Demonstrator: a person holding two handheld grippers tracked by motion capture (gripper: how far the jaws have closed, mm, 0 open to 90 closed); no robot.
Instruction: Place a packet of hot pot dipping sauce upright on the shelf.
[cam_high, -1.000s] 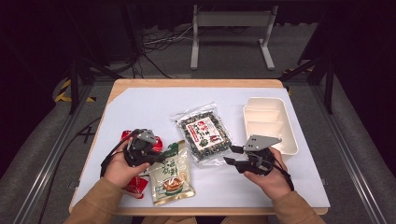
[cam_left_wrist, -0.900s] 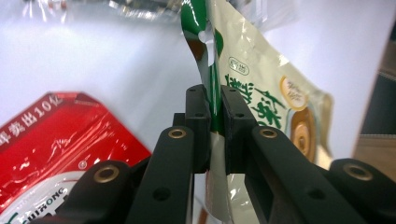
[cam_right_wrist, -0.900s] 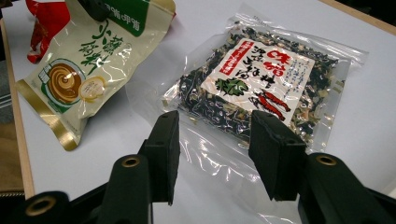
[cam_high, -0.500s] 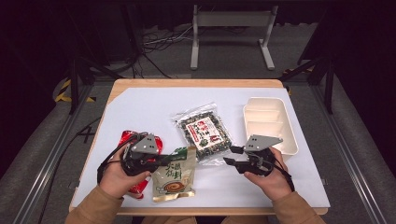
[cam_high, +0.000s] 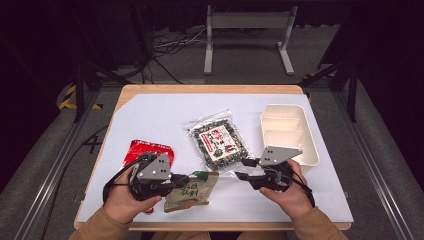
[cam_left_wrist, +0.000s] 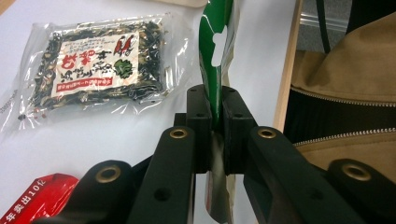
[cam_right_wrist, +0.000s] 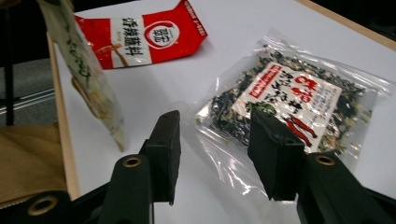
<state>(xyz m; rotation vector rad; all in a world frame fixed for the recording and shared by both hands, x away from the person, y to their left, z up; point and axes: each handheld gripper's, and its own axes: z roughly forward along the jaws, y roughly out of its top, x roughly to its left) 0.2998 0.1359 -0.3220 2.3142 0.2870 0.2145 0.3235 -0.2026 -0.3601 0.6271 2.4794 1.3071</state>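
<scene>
Left gripper: jaws clamped on the top edge of the green pouch, as the left gripper view shows, pads pressed flat on the foil.
Green pouch: held at the near edge of the table, between the two hands; its long axis appears to run from the left gripper toward the near table edge, lower end hanging free.
Right gripper: jaws parted, nothing between them; aimed left, toward the pouch.
Key relation: the pouch lies just left of the right gripper, with a gap between them; the left hand already has it, the right is the nearer free one.
Clear bag: flat, just beyond both grippers.
Red packet: flat, beyond the left hand.
Tray: far right, beyond the right hand, apart from the pouch.
</scene>
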